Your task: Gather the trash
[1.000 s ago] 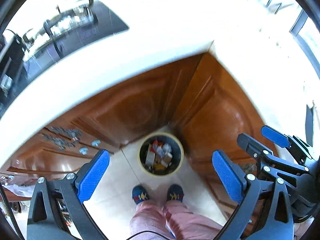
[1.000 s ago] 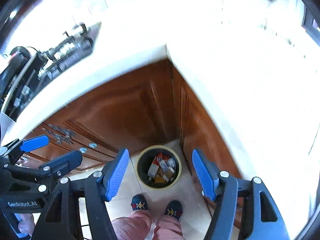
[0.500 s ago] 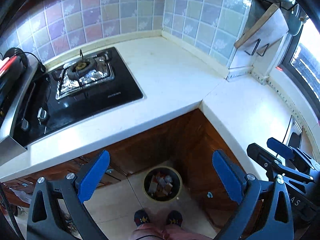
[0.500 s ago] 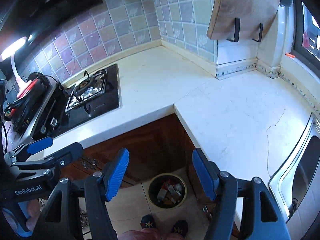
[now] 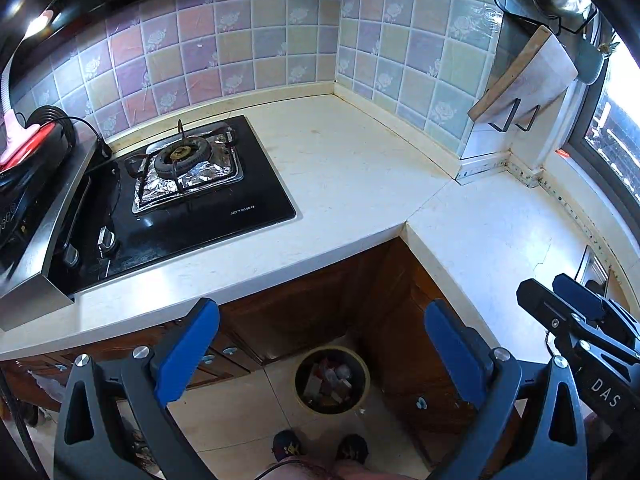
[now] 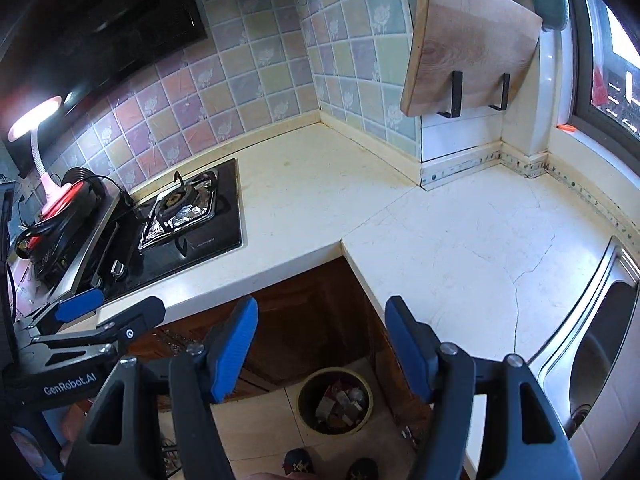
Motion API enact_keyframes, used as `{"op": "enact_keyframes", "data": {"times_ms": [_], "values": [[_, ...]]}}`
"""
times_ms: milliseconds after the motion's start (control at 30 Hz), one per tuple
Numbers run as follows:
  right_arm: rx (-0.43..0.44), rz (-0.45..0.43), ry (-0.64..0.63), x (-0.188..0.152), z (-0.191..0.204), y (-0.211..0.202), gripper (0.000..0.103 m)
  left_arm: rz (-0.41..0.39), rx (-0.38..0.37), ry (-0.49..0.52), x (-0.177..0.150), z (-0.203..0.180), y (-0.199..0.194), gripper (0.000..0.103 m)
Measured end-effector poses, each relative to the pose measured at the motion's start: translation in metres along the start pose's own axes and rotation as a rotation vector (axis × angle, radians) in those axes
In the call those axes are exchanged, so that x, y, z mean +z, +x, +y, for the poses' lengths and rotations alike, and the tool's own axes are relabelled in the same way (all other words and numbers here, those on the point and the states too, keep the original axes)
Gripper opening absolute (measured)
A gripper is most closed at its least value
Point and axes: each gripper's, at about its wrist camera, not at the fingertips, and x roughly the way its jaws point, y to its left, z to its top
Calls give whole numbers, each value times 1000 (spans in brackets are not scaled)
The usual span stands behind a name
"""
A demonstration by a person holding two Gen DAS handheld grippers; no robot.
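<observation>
A round yellow-rimmed trash bin [image 5: 332, 380] stands on the floor in the corner under the L-shaped counter, holding several scraps of trash; it also shows in the right wrist view [image 6: 335, 400]. My left gripper [image 5: 320, 348] is open and empty, held high above the bin. My right gripper [image 6: 322, 348] is open and empty, likewise above the bin. Each gripper shows at the other view's edge. The white countertop [image 5: 352, 176] bears no loose trash that I can see.
A black gas hob [image 5: 180, 184] with foil round the burner sits at the left. A steel sink [image 6: 600, 344] is at the right. A wooden cutting board [image 6: 472, 40] hangs on the wall. Brown cabinet doors [image 5: 304, 312] flank the bin. My feet [image 5: 320, 448] are near it.
Both grippers have risen from low over the bin to above counter height, tilting up so that the hob, tiles and countertop came into view. Both stayed open.
</observation>
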Motion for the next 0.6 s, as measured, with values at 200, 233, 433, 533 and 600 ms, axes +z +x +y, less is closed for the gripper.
{"op": "enact_keyframes", "data": {"times_ms": [200,233,433,533,600], "values": [[5,-4,-17,1,-2,-1,67,-3,8,0,-1,-7,-1,102],[7,-6,-20,1,-1,-1,67,-3,5,3,-1,-5,-1,102],[16,-1,-25,1,-4,1,67,-2,13,6,-3,-7,-1,102],[22,4,-24,1,-6,3,67,-3,21,4,-3,-11,-1,102],[26,5,-23,2,-7,4,67,-5,27,2,-4,-13,-1,102]]}}
